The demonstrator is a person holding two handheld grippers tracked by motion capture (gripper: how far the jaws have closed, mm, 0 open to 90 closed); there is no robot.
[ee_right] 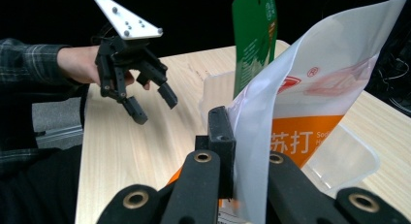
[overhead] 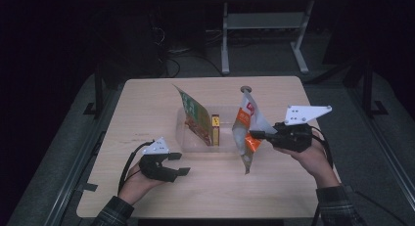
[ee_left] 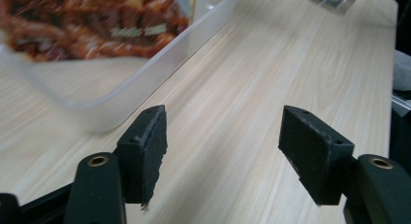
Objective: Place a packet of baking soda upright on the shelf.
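Orange and white, the pouch (overhead: 246, 133) hangs from the right gripper (overhead: 255, 134) beside the clear tub (overhead: 193, 144) in the high view, just off the tub's right end and above the wooden table (overhead: 147, 103). A green packet (overhead: 195, 119) leans upright inside the tub next to a small yellow box (overhead: 215, 129). To do this step well, I judge the pouch should be carried over the open space right of the box and lowered upright, clear of the rim. The left gripper (overhead: 177, 163) rests low near the tub's front left corner, holding nothing.

From the left gripper view, its pads (ee_left: 150, 146) stand spread apart with bare table between them; the tub (ee_left: 145, 76) lies just ahead.

From the right gripper view, the jaws are clamped tight on the pouch (ee_right: 310, 103), pinching its edge, with the green packet (ee_right: 254, 37) behind.
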